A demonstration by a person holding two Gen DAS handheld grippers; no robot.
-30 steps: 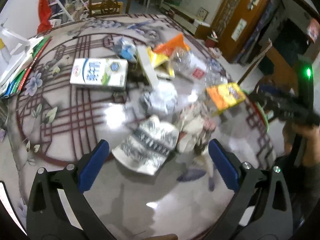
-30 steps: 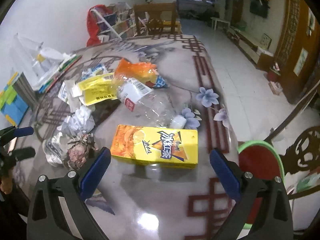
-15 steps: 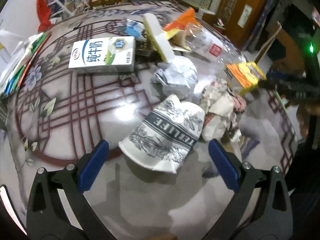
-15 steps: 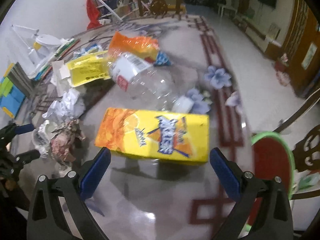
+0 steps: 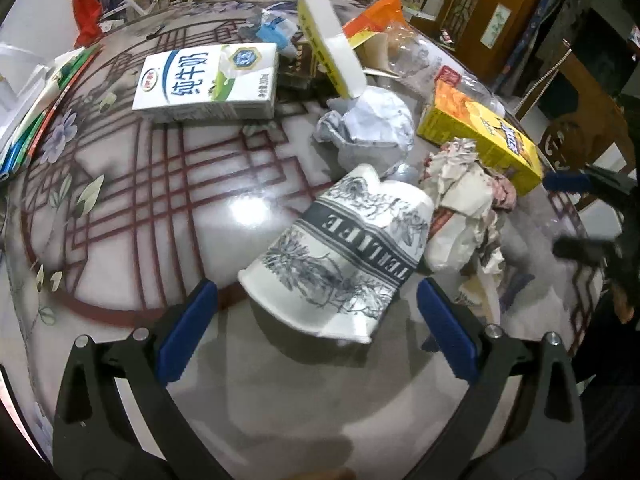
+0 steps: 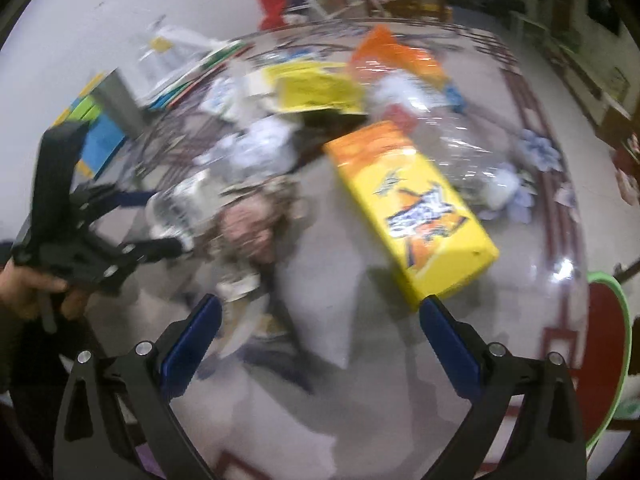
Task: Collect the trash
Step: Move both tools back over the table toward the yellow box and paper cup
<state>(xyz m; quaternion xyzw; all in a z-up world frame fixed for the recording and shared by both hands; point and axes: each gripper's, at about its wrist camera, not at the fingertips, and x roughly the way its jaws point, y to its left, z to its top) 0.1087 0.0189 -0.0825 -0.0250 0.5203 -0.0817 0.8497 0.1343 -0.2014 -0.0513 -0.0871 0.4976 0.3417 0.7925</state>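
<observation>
Trash lies heaped on a glass-topped table [image 5: 168, 208]. A crushed white paper cup [image 5: 340, 256] with grey print lies on its side just ahead of my left gripper [image 5: 316, 300], which is open and empty. Beside the cup are a dirty crumpled tissue wad [image 5: 464, 208], a ball of white paper [image 5: 372, 128], a yellow drink carton [image 5: 480, 136] and a white milk carton [image 5: 208, 80]. My right gripper [image 6: 320, 316] is open and empty; the yellow drink carton [image 6: 412, 208] lies just beyond its right finger, the tissue wad [image 6: 252, 224] ahead left. The right wrist view is blurred.
An orange snack bag [image 5: 376, 20], a yellow-white box [image 5: 332, 48] and a clear plastic bottle [image 6: 460, 144] lie farther back. Books and papers [image 5: 36, 104] are stacked at the table's left edge. A red bin with a green rim [image 6: 608, 356] stands off the right edge.
My left gripper has closed in on the paper cup, which now looks larger and nearer. My right gripper has swung left and turned, so the yellow carton now sits to the right.
</observation>
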